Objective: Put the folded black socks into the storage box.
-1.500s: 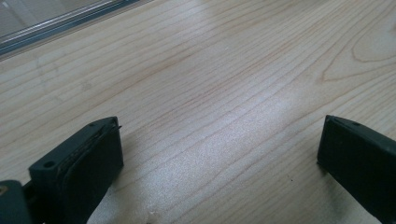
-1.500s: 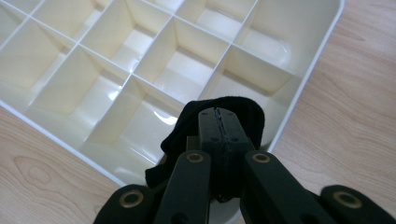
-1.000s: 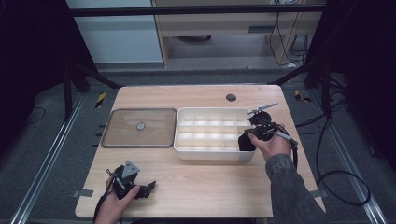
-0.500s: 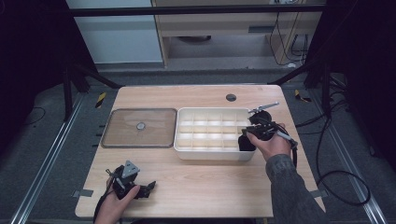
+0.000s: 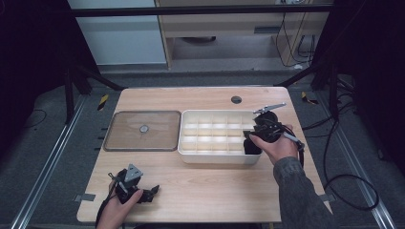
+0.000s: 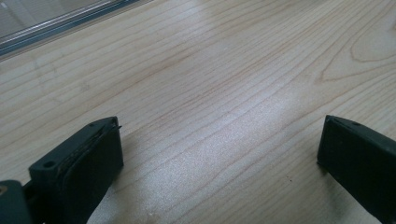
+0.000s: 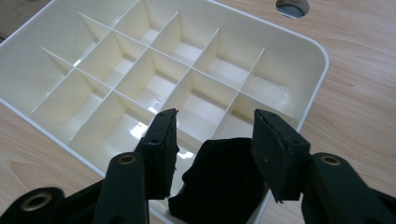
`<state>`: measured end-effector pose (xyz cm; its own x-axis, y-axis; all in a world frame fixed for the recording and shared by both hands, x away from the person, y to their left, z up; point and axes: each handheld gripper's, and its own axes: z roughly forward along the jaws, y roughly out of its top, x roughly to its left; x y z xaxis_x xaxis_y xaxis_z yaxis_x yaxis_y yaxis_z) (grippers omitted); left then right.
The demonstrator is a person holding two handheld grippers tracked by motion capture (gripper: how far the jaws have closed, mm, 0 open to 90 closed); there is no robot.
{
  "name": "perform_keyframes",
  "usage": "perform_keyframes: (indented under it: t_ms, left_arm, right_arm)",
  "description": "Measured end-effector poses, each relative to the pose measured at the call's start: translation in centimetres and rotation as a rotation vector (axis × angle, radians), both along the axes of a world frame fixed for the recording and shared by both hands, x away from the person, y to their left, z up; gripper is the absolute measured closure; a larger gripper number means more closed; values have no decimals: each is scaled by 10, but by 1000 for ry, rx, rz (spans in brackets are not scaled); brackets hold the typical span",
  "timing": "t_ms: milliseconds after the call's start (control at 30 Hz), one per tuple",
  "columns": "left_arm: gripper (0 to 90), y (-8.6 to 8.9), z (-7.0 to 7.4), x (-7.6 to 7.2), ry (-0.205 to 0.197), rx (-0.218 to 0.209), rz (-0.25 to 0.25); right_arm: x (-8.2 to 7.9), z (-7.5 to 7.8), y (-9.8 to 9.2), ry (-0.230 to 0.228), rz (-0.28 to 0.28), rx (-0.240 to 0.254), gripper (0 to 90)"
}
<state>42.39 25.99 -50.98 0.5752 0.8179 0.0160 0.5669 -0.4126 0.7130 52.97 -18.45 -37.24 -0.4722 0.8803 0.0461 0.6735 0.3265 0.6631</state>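
1. Black cloth [image 7: 224,179], a dark crumpled piece, lay in the near right corner compartment of the cream divided tray [image 5: 191,143], seen in the high view as a dark patch [image 5: 251,146] against the tray's right end
2. Right gripper [image 7: 215,140] hovered over that corner, its jaws having just been opening; the cloth sat below and between them, with a gap showing on each side, so the pads were released and not pressing on it
3. In the high view the right gripper [image 5: 255,138] was held by a hand in a grey-green sleeve [image 5: 298,191] at the tray's right end
4. Tray compartments other than the one with the cloth looked bare and glossy
5. Left gripper [image 5: 150,193] rested low on the wooden table [image 5: 215,191] near its front left edge, well apart from the tray
6. Its jaws stood wide apart in the left gripper view, with bare wood grain between them, grasping nothing
7. Clear flat lid [image 5: 143,130] with a small centre knob lay on the table just left of the tray
8. Round grey grommet [image 5: 236,99] sat in the tabletop beyond the tray
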Motion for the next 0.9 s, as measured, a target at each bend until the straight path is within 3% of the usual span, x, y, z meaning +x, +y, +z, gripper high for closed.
perform_keyframes:
  t_ms: [267,467,733,900]
  left_arm:
    - [0,0,0,0,0,0,0]
    - [0,0,0,0,0,2,-1]
    - [0,0,0,0,1,5,-3]
    - [0,0,0,0,2,6,-4]
  right_arm:
    - [-1,6,2,-5,8,-4,427]
    - [-2,10,5,-15,0,1,296]
    - [-4,17,3,-43,-10,29,133]
    - [-6,21,-2,-92,0,37,68]
